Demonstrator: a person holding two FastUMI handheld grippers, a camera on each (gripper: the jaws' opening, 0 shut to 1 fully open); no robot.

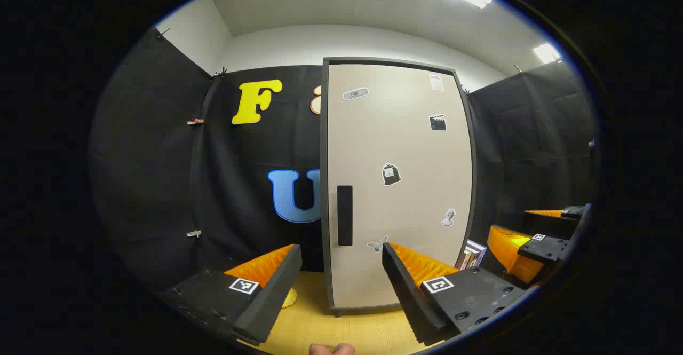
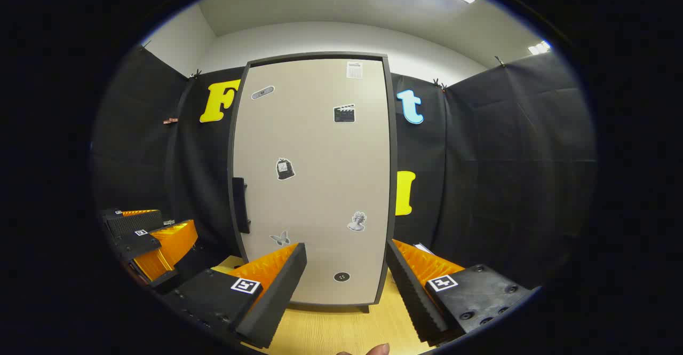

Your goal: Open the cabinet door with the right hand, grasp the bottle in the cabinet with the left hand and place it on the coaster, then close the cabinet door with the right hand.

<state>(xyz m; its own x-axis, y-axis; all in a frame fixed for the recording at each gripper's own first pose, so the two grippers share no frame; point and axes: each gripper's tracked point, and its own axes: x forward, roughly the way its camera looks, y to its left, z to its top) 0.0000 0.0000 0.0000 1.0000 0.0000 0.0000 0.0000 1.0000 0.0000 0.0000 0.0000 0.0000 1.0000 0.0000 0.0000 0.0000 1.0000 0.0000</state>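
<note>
door: shut, ahead of our right gripper
fingers: both pairs wide; left gripper too
handle: we hook it, left of our right fingers

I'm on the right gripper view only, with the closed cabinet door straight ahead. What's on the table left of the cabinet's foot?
Observer: In the left gripper view, a small pale yellow thing lies on the table there. It is partly hidden, so I cannot tell what it is.
Operator: And on the other side of the cabinet?
Observer: A few books stand upright by the lower right corner of the cabinet.
</note>
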